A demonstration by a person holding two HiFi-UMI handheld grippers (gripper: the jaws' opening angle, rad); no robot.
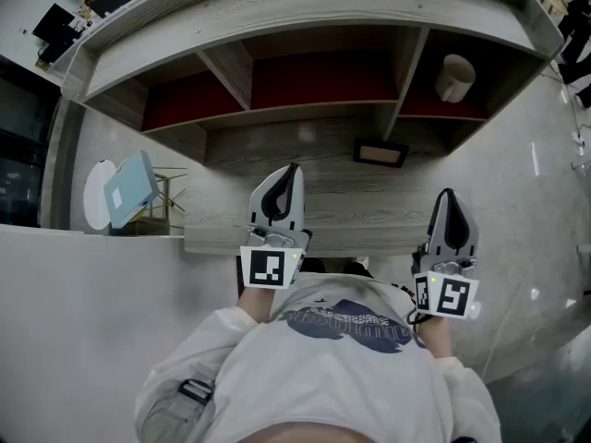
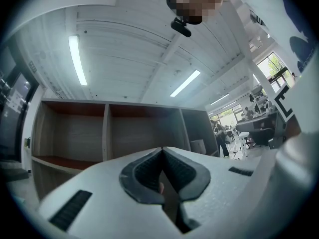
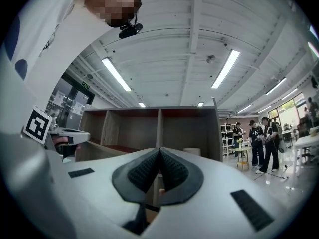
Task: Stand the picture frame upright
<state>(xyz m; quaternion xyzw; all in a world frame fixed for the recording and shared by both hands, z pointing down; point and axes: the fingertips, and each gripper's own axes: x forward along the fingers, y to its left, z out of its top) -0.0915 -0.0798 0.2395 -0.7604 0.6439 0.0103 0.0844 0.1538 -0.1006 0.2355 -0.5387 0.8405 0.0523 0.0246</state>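
Holding the left hand-held gripper out ahead of the chest, pointed toward the far side and roughly level, jaws pressed together with nothing between them. Holding the right hand-held gripper the same way, well apart to the right and slightly nearer the body, jaws likewise closed and empty. Left marker cube and right marker cube at the near ends, facing up. Forearms drawn in close to the torso, in pale sleeves, hands mostly hidden beneath the cubes.
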